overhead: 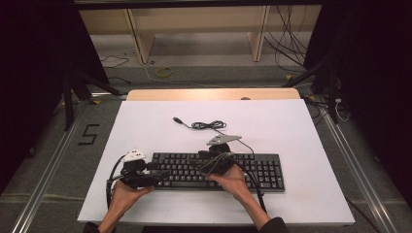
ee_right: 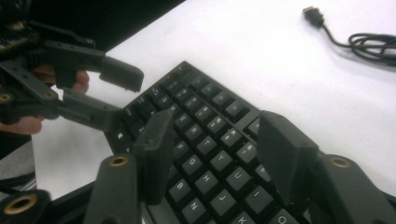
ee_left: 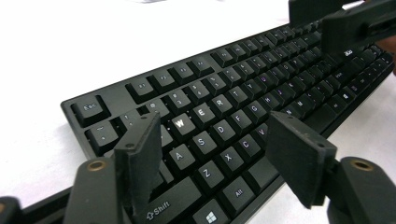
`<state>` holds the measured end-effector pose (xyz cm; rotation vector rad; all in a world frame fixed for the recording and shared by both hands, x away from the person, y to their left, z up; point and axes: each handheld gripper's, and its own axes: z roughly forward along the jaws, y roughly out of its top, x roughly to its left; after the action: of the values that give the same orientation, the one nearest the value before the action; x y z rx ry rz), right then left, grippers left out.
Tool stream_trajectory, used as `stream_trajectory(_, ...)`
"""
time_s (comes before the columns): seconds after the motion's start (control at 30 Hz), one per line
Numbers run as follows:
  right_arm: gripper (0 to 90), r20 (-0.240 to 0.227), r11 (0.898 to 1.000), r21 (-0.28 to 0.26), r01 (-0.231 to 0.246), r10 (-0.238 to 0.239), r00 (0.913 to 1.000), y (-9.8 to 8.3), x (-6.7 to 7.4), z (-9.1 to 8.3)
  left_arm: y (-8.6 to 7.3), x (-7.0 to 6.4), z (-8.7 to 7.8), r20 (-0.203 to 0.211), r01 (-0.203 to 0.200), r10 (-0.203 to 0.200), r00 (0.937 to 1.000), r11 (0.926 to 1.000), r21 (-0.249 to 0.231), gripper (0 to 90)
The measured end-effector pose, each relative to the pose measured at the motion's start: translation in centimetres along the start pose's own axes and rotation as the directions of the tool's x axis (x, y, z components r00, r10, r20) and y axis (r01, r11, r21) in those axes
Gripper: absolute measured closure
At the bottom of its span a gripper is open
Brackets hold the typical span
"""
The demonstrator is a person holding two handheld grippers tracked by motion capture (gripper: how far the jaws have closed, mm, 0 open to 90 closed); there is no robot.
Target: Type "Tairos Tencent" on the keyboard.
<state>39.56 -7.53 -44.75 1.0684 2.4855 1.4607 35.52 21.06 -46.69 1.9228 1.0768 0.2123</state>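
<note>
Both grippers stand with jaws apart, gripping nothing, above the black keyboard (overhead: 218,171) at the near side of the white table (overhead: 301,126): left gripper (overhead: 154,171) over its left end, right gripper (overhead: 200,161) mid-board. The keyboard appears just set down; withdrawing clear seems next.

High view above my side of the table, facing forward and down, my two gripper views close over the keyboard (overhead: 218,171), shared by all.
</note>
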Motion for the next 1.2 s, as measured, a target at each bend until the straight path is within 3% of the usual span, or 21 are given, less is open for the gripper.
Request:
stream_trajectory(0.2, 42.8, 0.010, 1.000, -0.013, -0.001, 0.002, 1.0000, -0.1, -0.2, -0.7, 0.1, 0.1, 0.3, -0.006, 0.001, -0.001, 1.0000, 1.0000, 0.004, 37.1)
stream_trajectory(0.27, 41.6, 0.015, 1.000, -0.020, 0.000, 0.000, 0.9999, -0.2, -0.3, -0.9, 0.1, 0.2, 0.3, -0.014, -0.002, 0.002, 0.9999, 0.9999, 0.011, 45.2)
stream_trajectory(0.63, 39.2, 0.030, 0.999, -0.036, 0.007, -0.006, 0.9995, -0.3, -0.5, -1.8, 0.0, 0.3, 0.9, -0.051, -0.002, 0.005, 0.9987, 0.9976, 0.070, 69.8)
stream_trajectory(1.2, 38.7, 0.040, 1.000, -0.028, 0.008, -0.006, 0.9992, -0.7, -0.9, -1.9, 0.3, 0.6, 1.1, -0.063, 0.010, -0.003, 0.9980, 0.9943, 0.106, 87.3)
